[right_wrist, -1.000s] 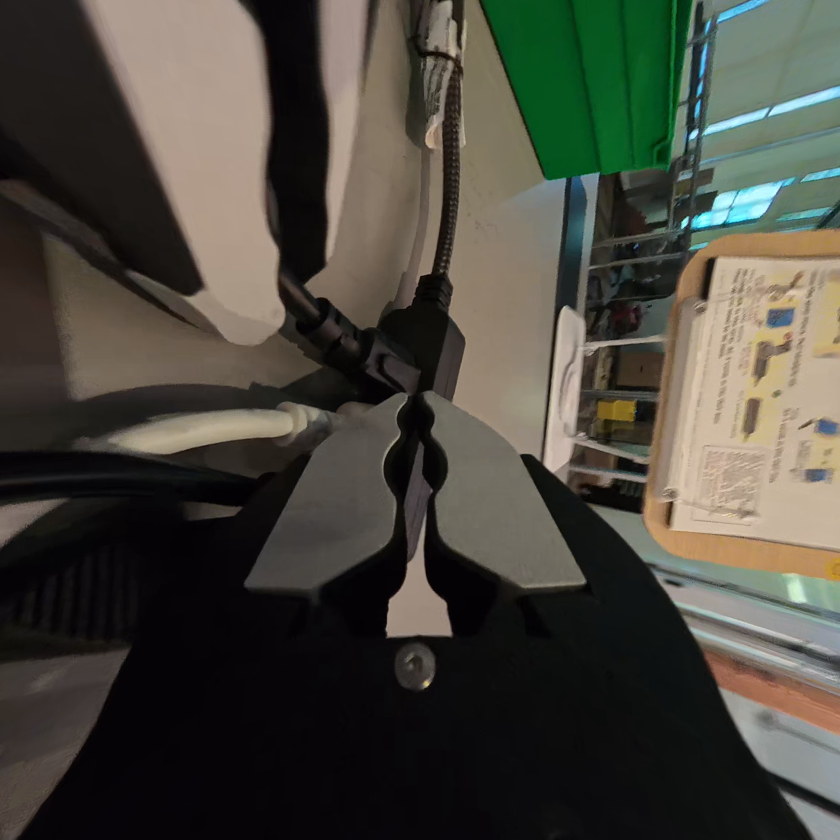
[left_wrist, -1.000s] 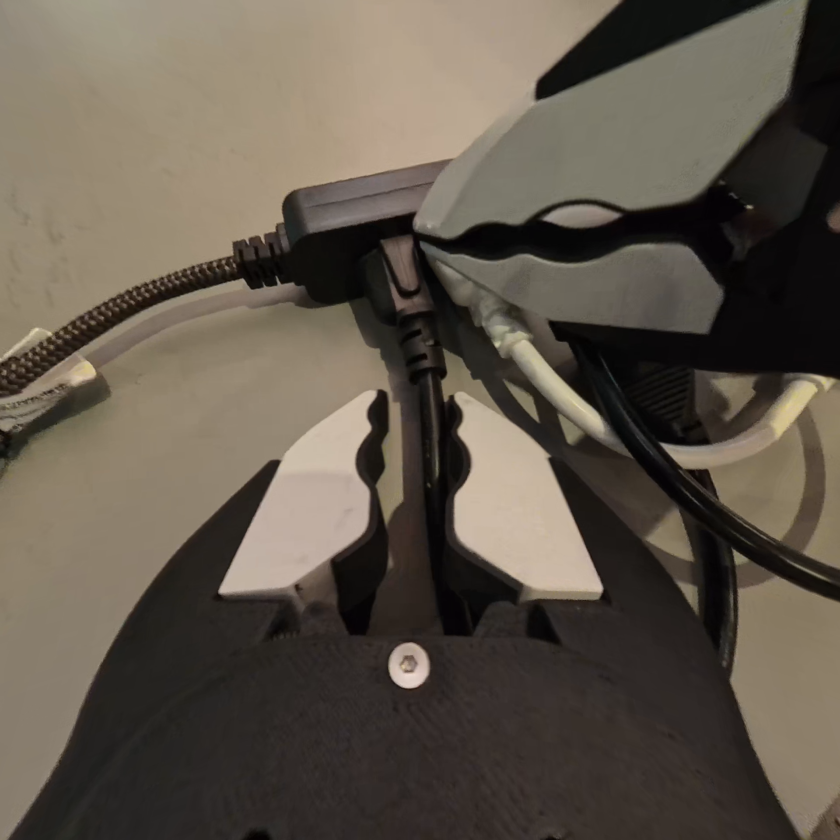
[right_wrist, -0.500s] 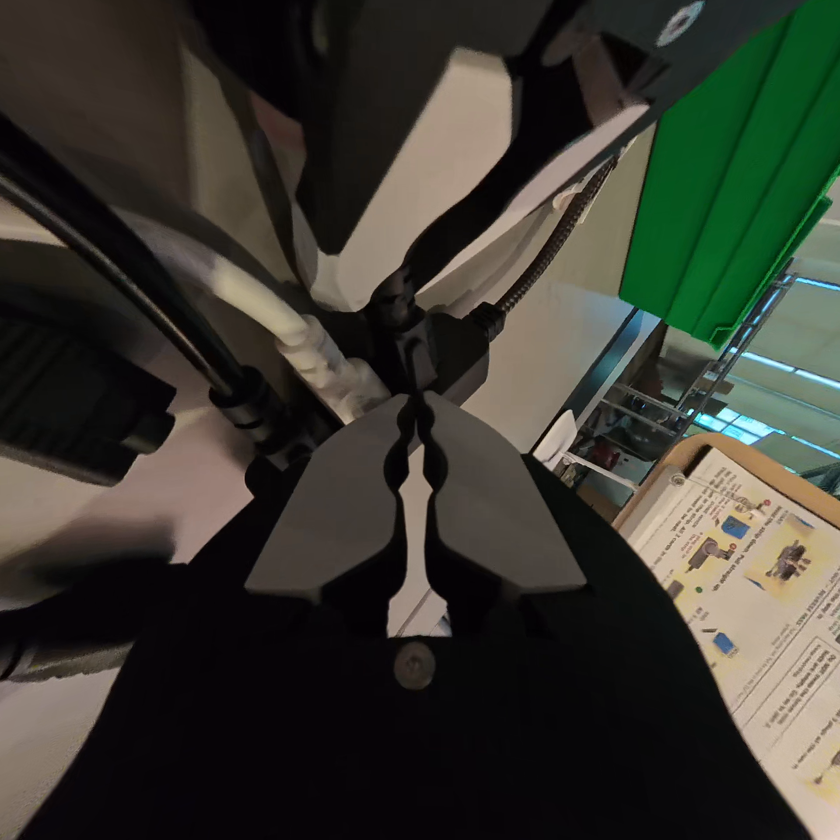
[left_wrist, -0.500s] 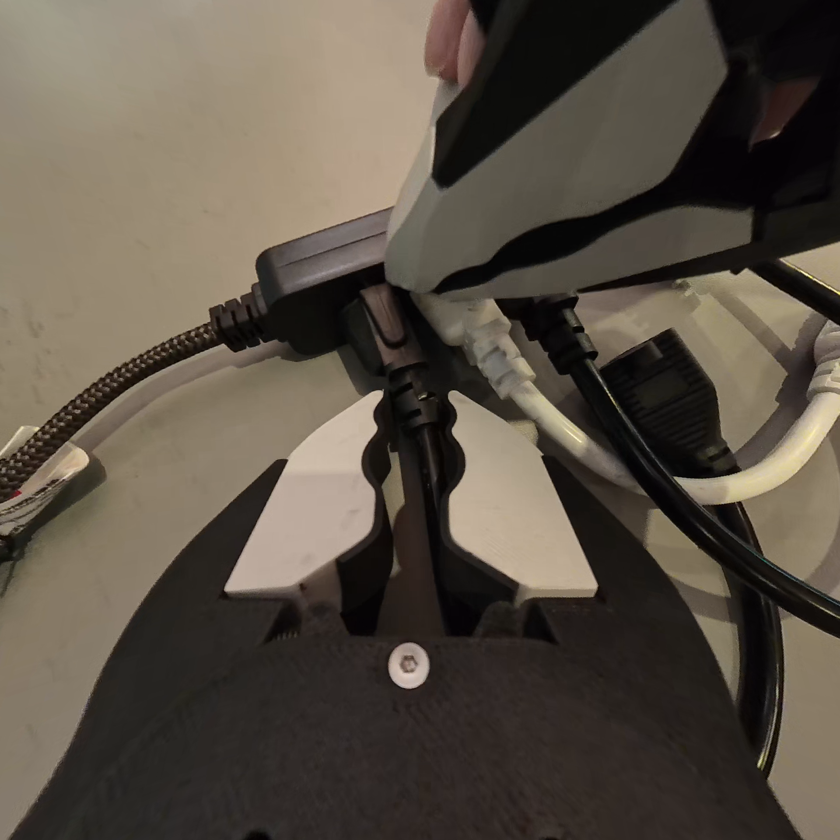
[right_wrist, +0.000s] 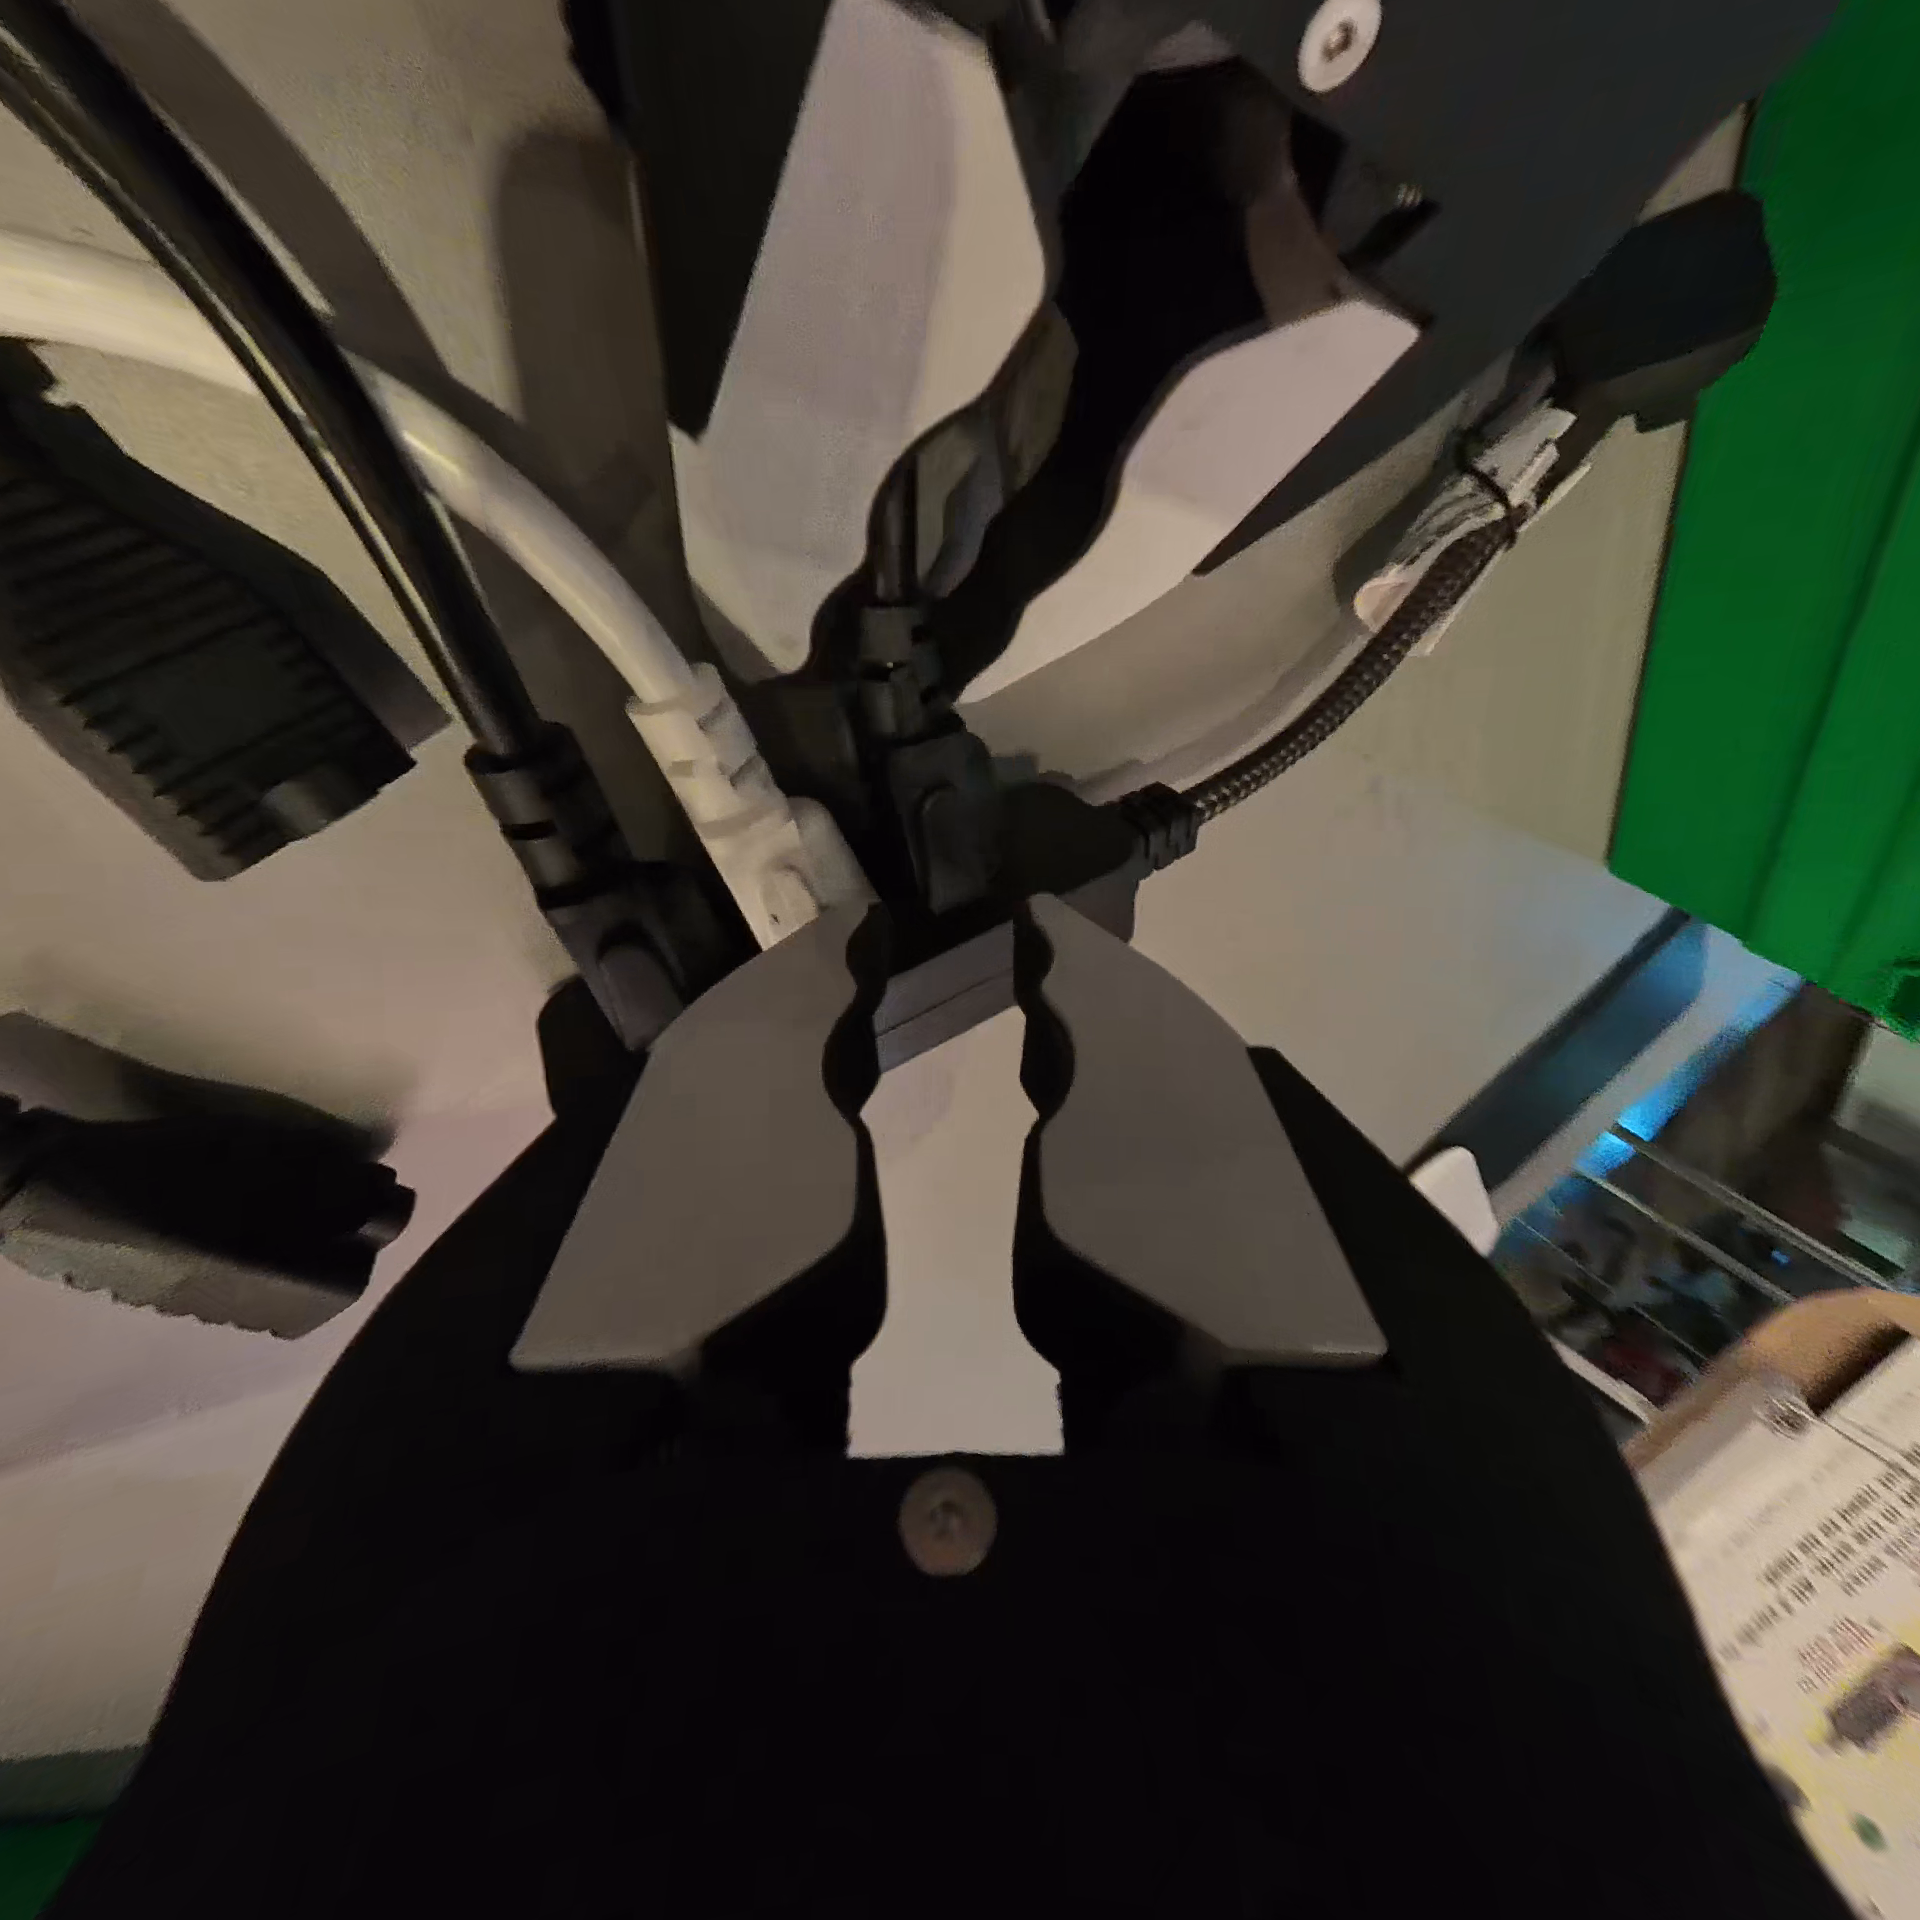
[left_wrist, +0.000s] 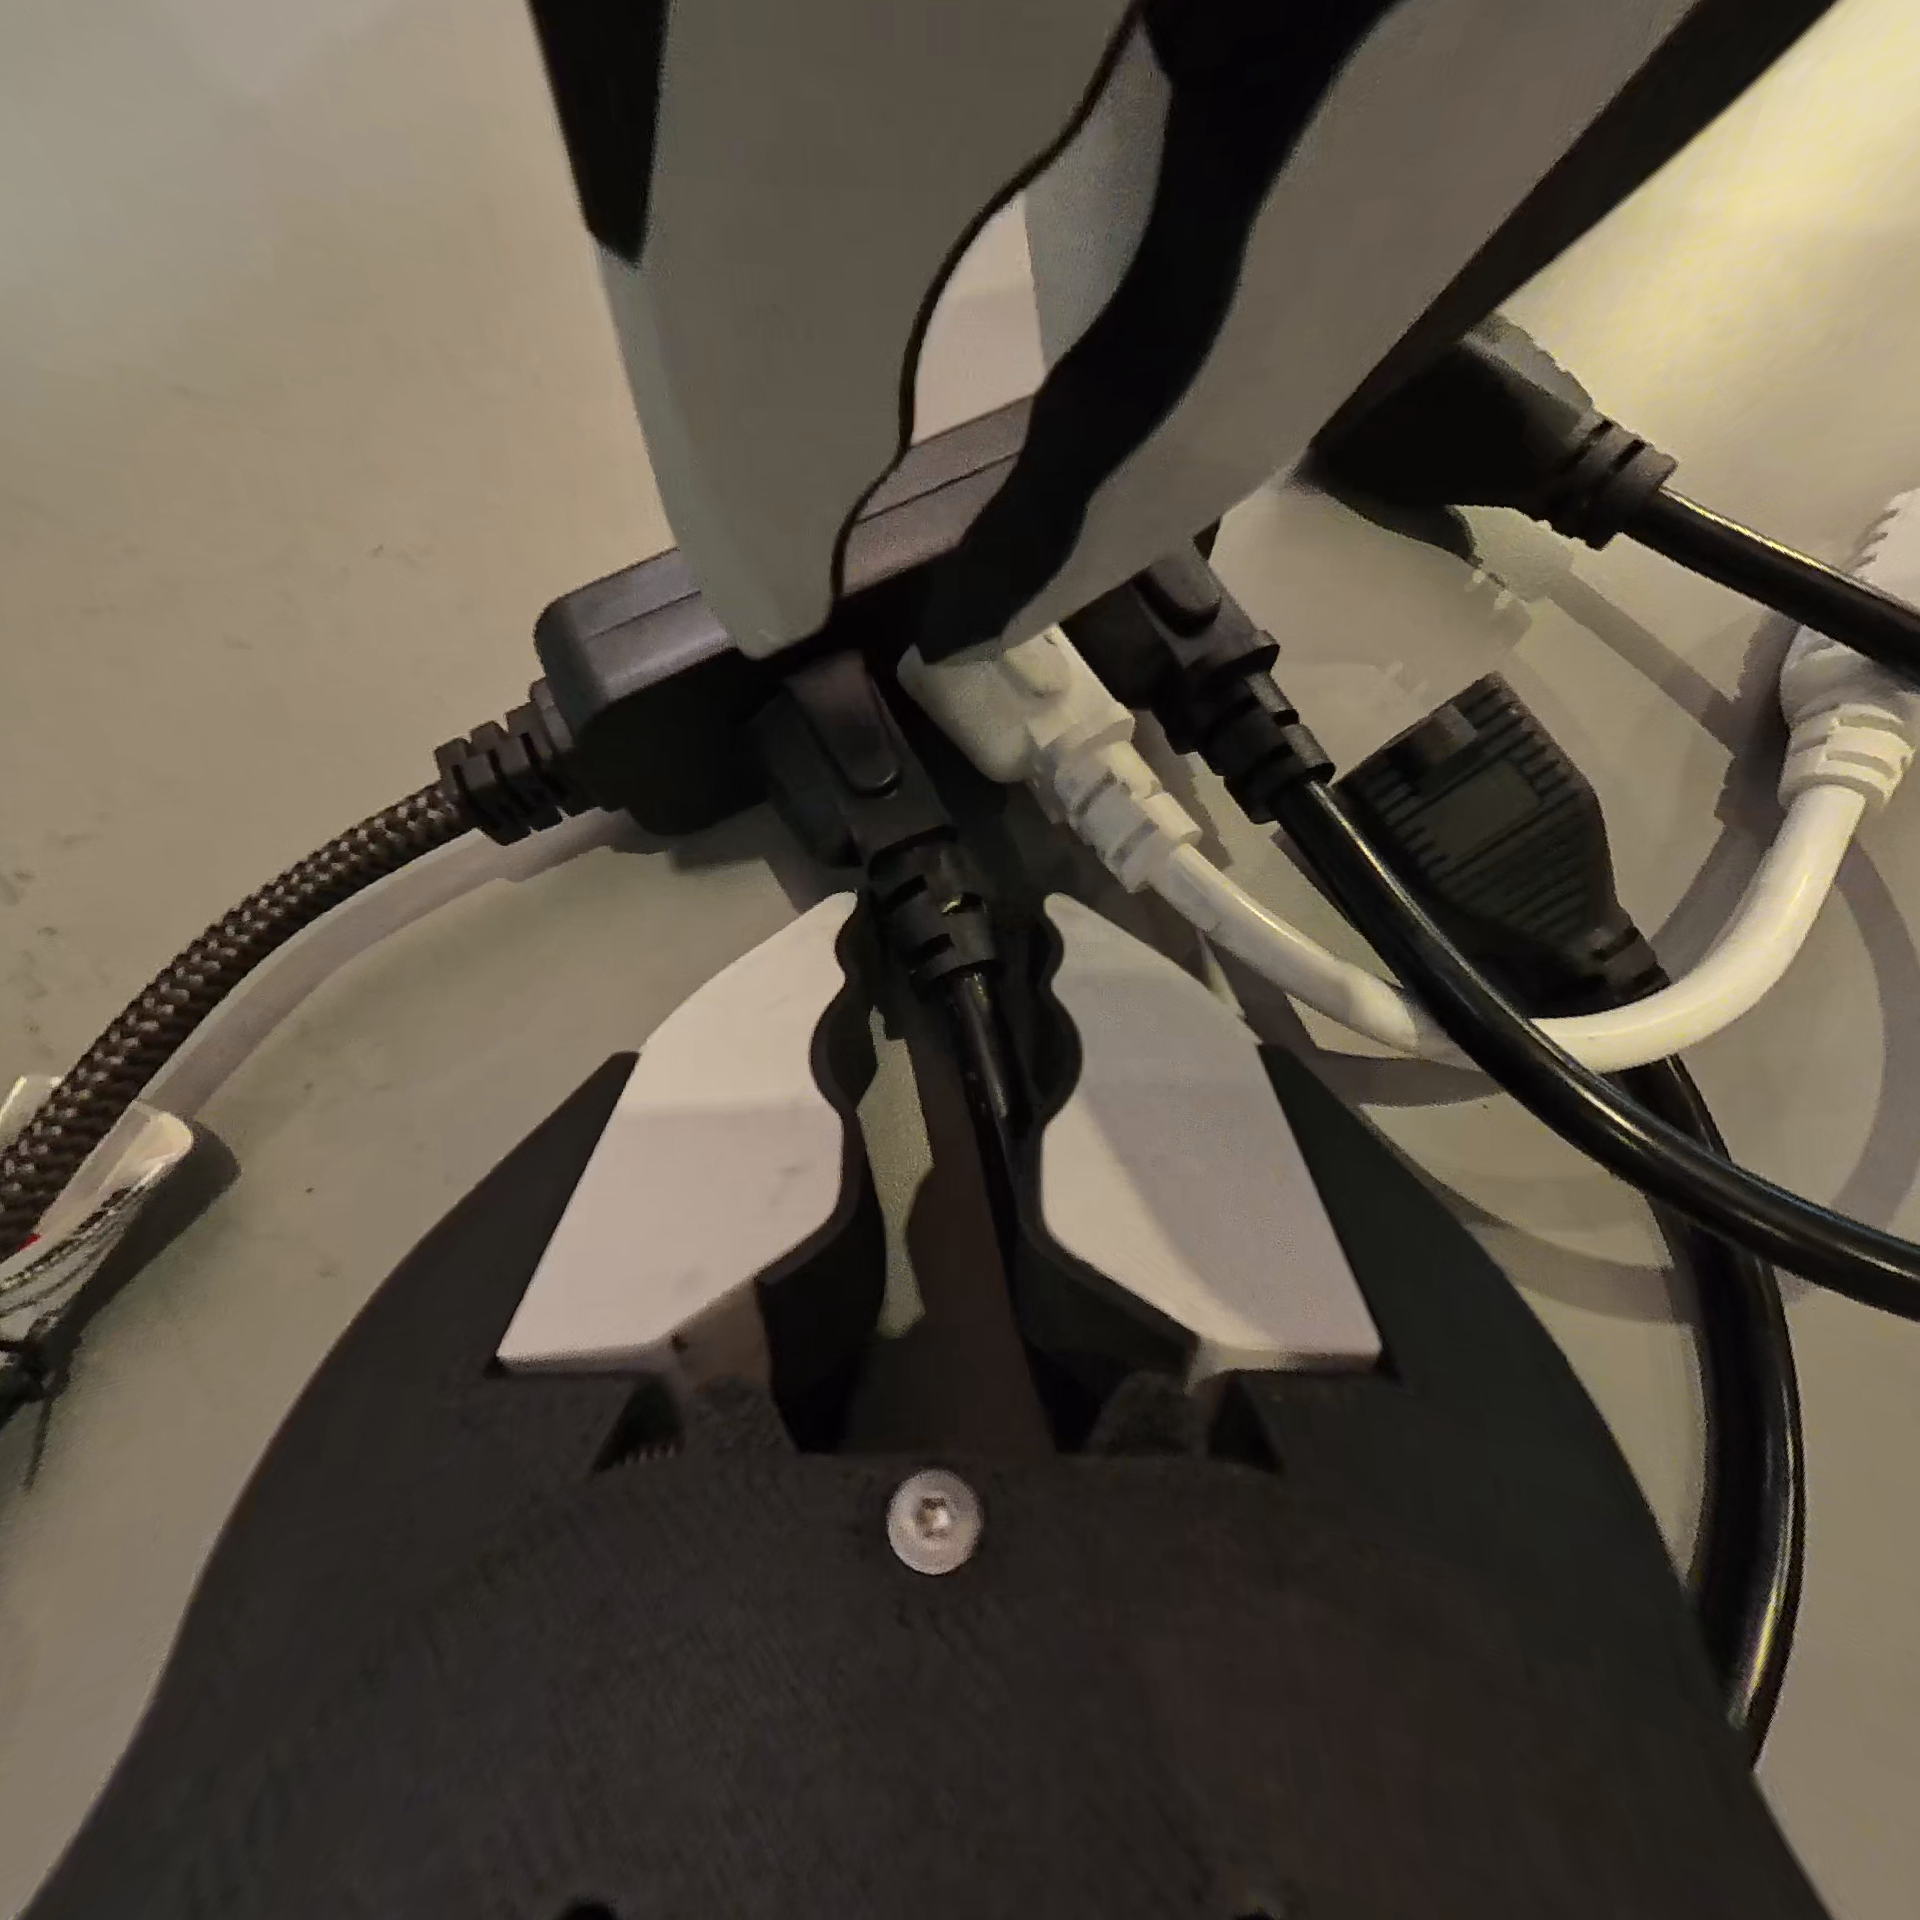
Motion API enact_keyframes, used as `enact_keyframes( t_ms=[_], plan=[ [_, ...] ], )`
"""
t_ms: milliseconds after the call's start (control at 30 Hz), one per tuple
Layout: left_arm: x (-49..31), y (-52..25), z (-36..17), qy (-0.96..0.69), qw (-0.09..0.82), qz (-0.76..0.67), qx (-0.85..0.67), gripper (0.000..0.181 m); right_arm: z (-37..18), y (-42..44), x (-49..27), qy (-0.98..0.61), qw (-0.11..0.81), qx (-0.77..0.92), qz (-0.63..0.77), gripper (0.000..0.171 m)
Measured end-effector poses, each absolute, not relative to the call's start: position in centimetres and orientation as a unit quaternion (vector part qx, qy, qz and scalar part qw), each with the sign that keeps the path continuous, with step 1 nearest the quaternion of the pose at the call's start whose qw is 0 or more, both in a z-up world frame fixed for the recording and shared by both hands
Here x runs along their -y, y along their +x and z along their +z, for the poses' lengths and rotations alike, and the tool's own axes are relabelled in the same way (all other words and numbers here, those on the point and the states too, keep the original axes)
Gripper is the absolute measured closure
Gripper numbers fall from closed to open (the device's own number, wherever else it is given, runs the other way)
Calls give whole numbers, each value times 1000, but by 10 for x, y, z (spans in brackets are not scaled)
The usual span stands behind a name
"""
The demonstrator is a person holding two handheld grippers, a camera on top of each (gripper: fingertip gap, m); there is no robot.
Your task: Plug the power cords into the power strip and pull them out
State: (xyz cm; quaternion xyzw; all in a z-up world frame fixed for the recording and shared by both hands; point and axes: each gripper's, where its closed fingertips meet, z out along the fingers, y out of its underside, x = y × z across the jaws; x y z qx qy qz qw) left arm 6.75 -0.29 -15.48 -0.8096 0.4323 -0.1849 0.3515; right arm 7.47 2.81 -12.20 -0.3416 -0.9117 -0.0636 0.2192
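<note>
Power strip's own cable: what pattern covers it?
A woven black-and-grey braid covers the power strip's cable; left wrist view shows it best.

The right hand-held gripper [right_wrist: 945, 935] has its jaws apart, straddling the dark power strip [right_wrist: 940, 997] at its end. Facing it, the left hand-held gripper [right_wrist: 888, 665] encloses a black cord [right_wrist: 888, 582] whose plug [right_wrist: 940, 821] sits in the strip. Beside it are a white plug [right_wrist: 727, 790] and another black plug [right_wrist: 582, 842]. A braided cable [right_wrist: 1278, 738] leads right toward a green bin [right_wrist: 1787, 520], over the pale worktop [right_wrist: 1351, 883].
</note>
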Motion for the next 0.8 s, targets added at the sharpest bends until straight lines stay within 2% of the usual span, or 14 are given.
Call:
enact_keyframes(
  t_ms=[67, 200, 400, 800],
  plan=[
    [3, 68, -154, -808, 349, -194, -434, 154, -123, 74, -25, -345, 211, 914, -41, 147],
    [-1, 67, -155, -812, 344, -194, -431, 160, -128, 76, -34, -317, 218, 922, -45, 162],
    [-6, 64, -157, -826, 346, -172, -410, 165, -128, 76, -38, -302, 239, 921, -65, 161],
    [-2, 60, -156, -838, 354, -166, -381, 168, -127, 76, -37, -371, 270, 887, -59, 163]
  ],
)
